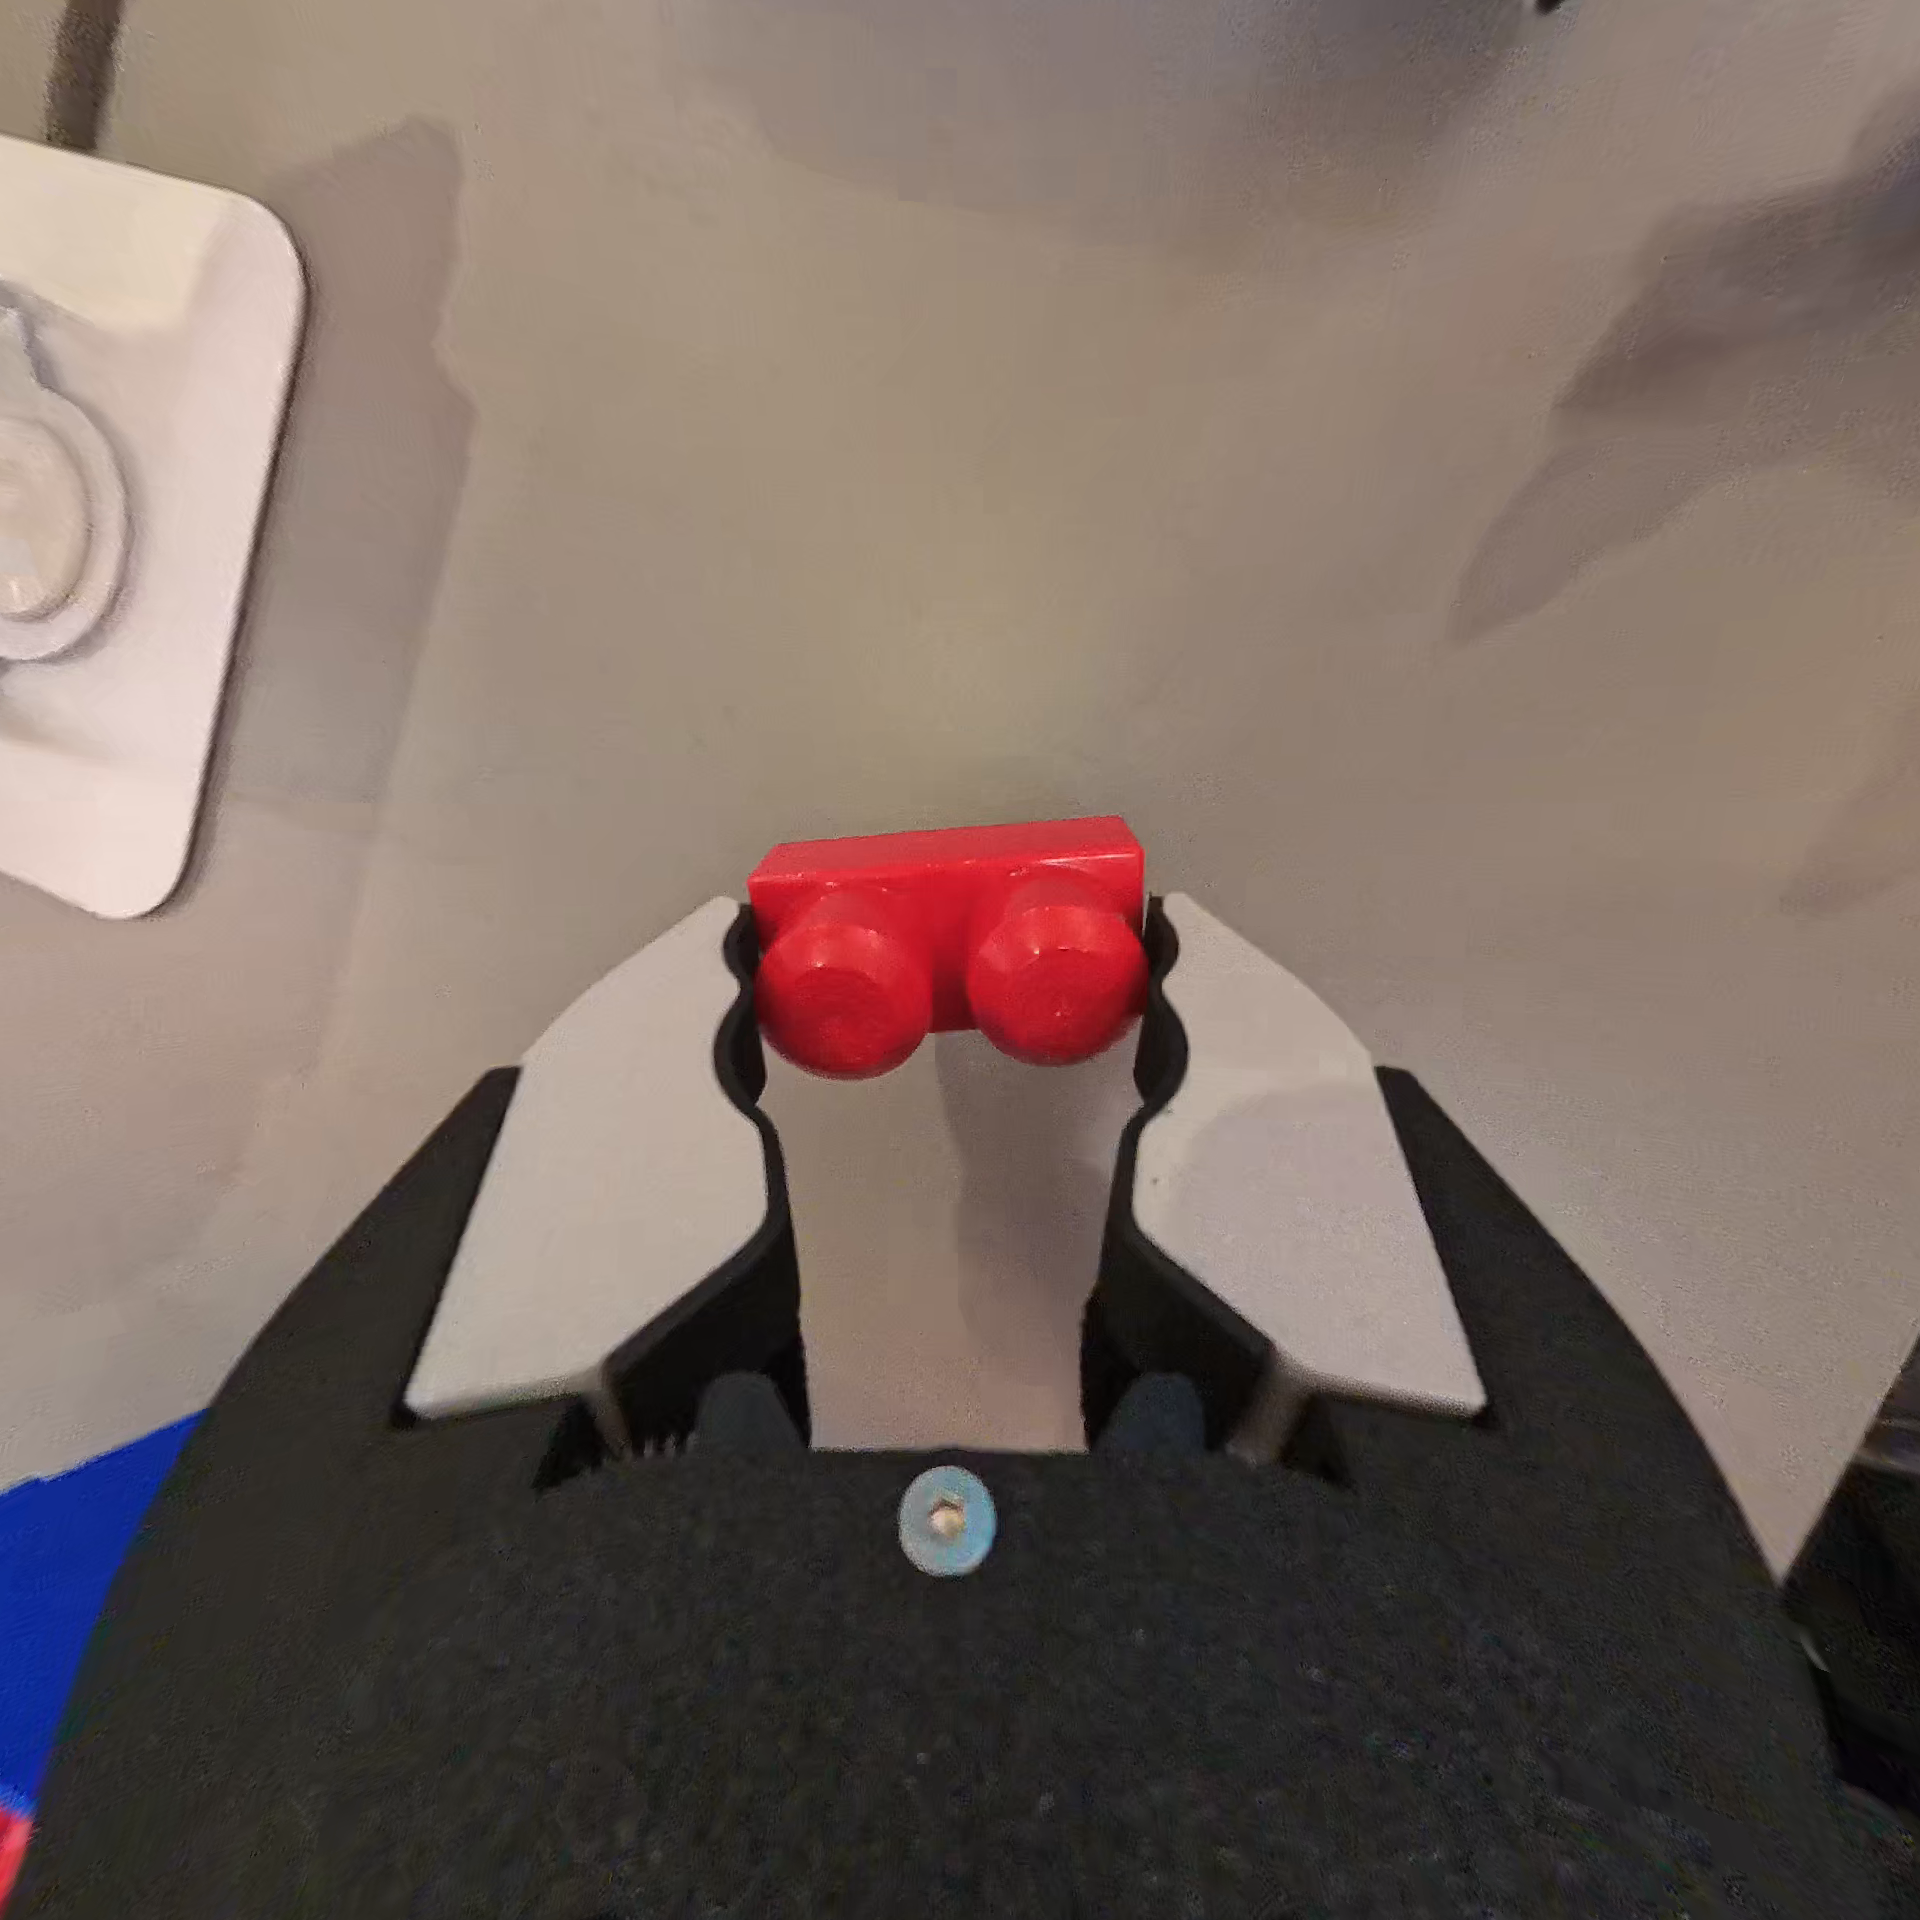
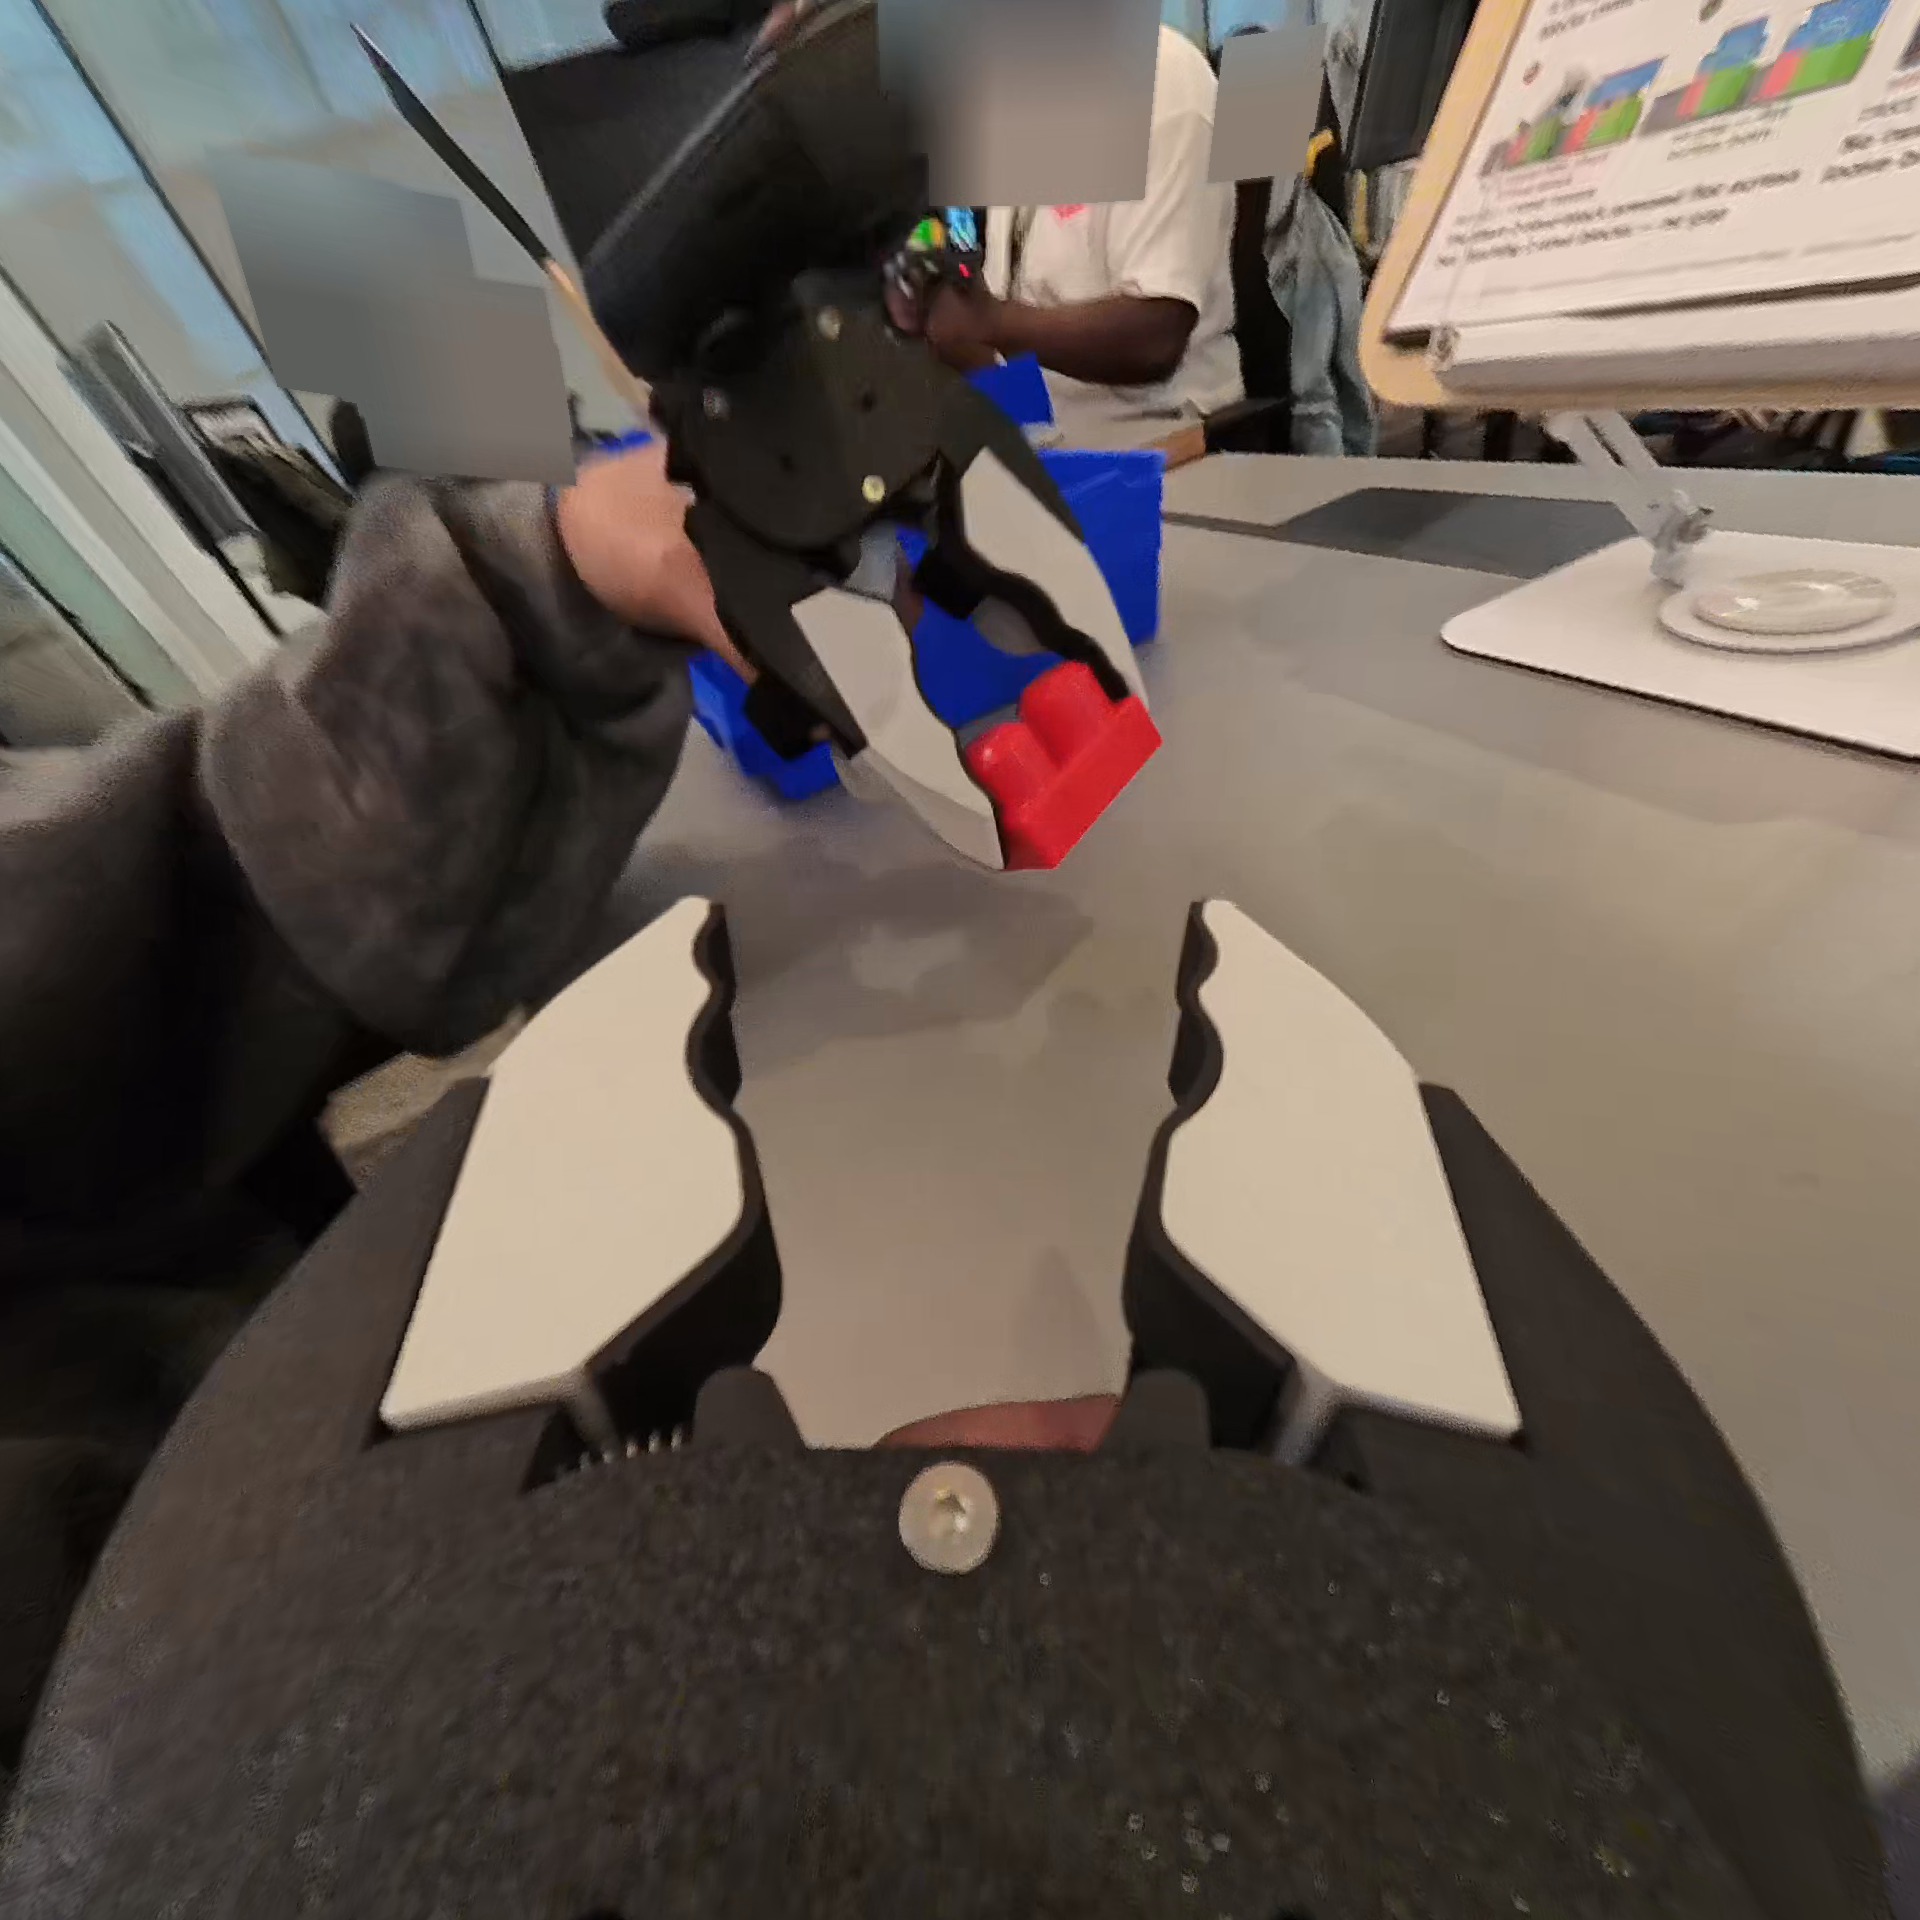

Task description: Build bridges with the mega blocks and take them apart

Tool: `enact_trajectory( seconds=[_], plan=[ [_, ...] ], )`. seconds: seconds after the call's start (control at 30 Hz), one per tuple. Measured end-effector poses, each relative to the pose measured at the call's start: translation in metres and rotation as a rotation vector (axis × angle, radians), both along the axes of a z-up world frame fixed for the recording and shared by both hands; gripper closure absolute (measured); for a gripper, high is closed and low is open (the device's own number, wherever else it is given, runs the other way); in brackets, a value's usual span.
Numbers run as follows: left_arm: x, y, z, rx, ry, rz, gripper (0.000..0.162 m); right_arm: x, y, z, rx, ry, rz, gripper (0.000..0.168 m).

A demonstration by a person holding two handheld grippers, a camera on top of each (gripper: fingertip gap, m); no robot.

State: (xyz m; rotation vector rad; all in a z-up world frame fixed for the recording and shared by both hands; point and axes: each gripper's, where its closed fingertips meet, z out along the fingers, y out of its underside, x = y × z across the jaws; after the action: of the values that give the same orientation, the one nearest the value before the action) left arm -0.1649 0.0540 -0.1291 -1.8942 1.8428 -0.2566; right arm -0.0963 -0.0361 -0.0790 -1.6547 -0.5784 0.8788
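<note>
My left gripper point(image 1: 948, 940) is shut on a red two-stud mega block point(image 1: 945, 935), studs facing the camera, held above the grey table point(image 1: 935, 520). In the right wrist view the same left gripper point(image 2: 1049, 769) hangs tilted over the table, held by a hand in a grey sleeve point(image 2: 395, 748), with the red block point(image 2: 1070, 764) between its fingertips. My right gripper point(image 2: 961, 966) is open and empty, low over the grey table point(image 2: 1455, 987), nearer to the camera than the left gripper.
A blue bin point(image 2: 1091, 540) stands behind the left gripper; its corner shows in the left wrist view point(image 1: 73, 1579). A white stand base point(image 2: 1683, 644) point(image 1: 135, 520) carries a tilted instruction board point(image 2: 1683, 177) at the right. A person in a white shirt point(image 2: 1122, 260) sits at the far side.
</note>
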Motion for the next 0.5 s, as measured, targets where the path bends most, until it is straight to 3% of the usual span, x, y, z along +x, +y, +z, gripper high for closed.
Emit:
enact_trajectory(
  seconds=[0.23,0.5],
  plan=[
    [0.013,0.026,-0.053,-0.022,0.387,-0.031,0.093,-0.018,-0.017,-0.022,-0.002,-0.146,0.073,0.084],
    [0.028,0.024,-0.063,-0.03,0.424,-0.08,0.091,-0.019,-0.019,-0.025,-0.026,-0.143,0.11,0.086]
  ],
)
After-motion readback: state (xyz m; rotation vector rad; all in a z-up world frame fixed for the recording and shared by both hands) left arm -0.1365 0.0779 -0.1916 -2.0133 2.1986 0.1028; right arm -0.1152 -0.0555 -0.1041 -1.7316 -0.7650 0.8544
